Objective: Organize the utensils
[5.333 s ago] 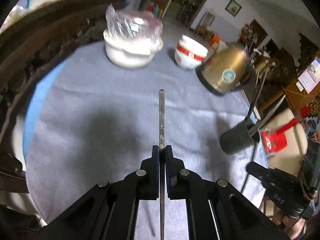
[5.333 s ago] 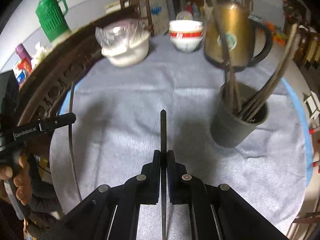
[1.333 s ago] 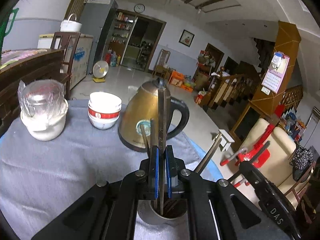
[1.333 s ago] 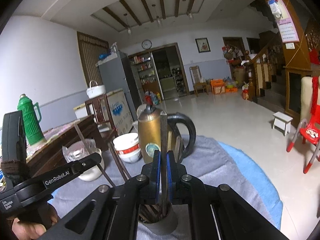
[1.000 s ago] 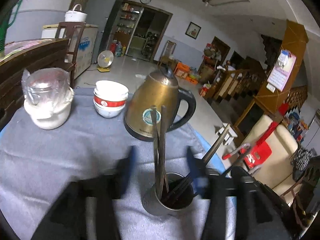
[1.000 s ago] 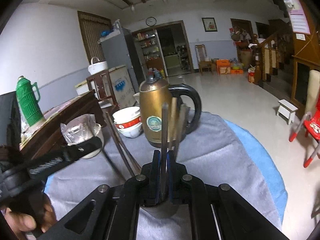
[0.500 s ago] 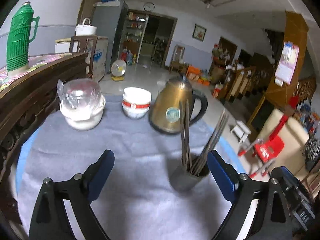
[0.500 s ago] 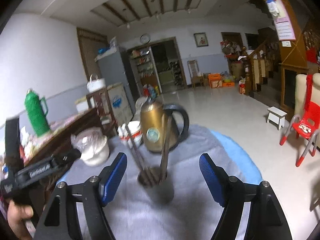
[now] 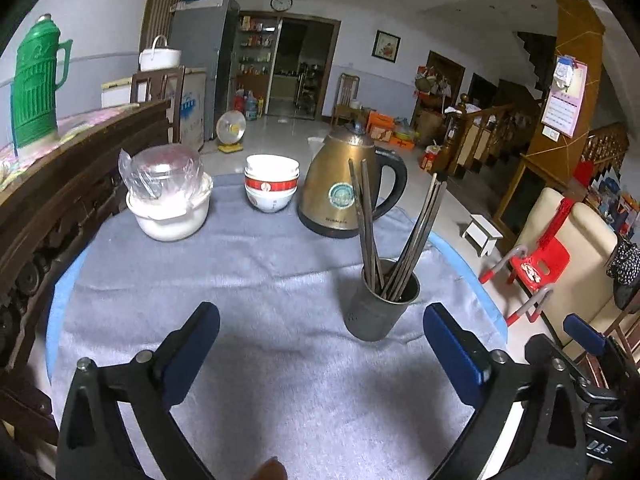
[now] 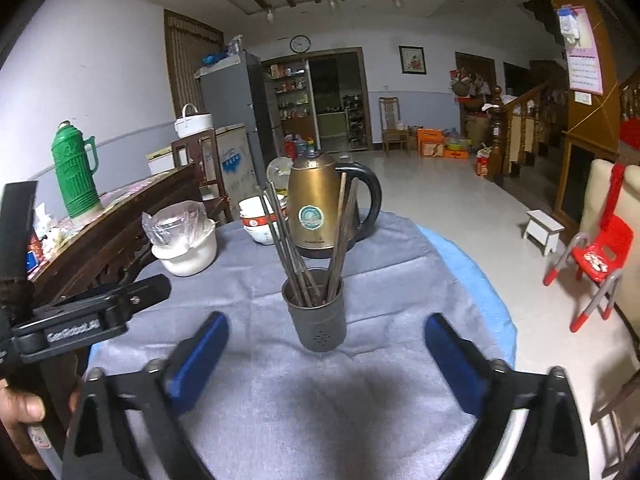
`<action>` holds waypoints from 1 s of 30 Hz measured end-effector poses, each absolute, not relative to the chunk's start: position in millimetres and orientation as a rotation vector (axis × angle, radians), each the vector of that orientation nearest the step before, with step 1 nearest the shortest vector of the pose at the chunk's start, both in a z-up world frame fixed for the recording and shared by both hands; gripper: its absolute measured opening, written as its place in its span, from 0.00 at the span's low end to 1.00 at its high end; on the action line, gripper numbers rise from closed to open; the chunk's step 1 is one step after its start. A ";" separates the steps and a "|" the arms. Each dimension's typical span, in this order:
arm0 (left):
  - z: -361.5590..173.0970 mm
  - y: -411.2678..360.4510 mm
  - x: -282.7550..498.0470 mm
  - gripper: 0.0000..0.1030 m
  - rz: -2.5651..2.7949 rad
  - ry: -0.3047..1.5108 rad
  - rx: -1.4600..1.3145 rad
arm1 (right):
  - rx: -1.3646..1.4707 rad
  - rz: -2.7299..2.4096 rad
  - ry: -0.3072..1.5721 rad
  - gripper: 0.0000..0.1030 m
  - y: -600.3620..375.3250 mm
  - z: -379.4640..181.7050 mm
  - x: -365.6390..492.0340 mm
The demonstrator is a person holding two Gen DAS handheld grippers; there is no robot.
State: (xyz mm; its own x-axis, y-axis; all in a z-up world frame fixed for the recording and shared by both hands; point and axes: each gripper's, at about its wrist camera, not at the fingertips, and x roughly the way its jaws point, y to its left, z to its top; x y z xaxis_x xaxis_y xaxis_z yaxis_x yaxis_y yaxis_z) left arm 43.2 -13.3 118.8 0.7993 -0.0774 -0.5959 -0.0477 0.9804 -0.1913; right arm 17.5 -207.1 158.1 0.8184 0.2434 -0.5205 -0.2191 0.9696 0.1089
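Note:
A dark grey holder cup (image 9: 376, 312) stands on the grey cloth, with several metal chopsticks (image 9: 368, 224) upright in it. It also shows in the right wrist view (image 10: 318, 322), its chopsticks (image 10: 288, 240) leaning apart. My left gripper (image 9: 320, 344) is open wide and empty, pulled back in front of the cup. My right gripper (image 10: 326, 356) is open wide and empty, also in front of the cup. The left gripper's body (image 10: 92, 320) shows at the left of the right wrist view.
A gold kettle (image 9: 344, 184), stacked red-and-white bowls (image 9: 272, 184) and a white pot with a plastic-wrapped lid (image 9: 170, 196) stand at the table's far side. A dark carved wooden cabinet (image 9: 60, 192) borders the left. A red chair (image 9: 536, 264) stands right.
Both grippers let go of their chopsticks into the cup, opened wide and drew back from it. The cup now sits farther from both cameras.

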 end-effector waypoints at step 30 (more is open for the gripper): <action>132.0 -20.8 35.9 1.00 -0.024 0.614 -0.144 | -0.023 0.172 0.559 1.00 -202.8 167.9 17.5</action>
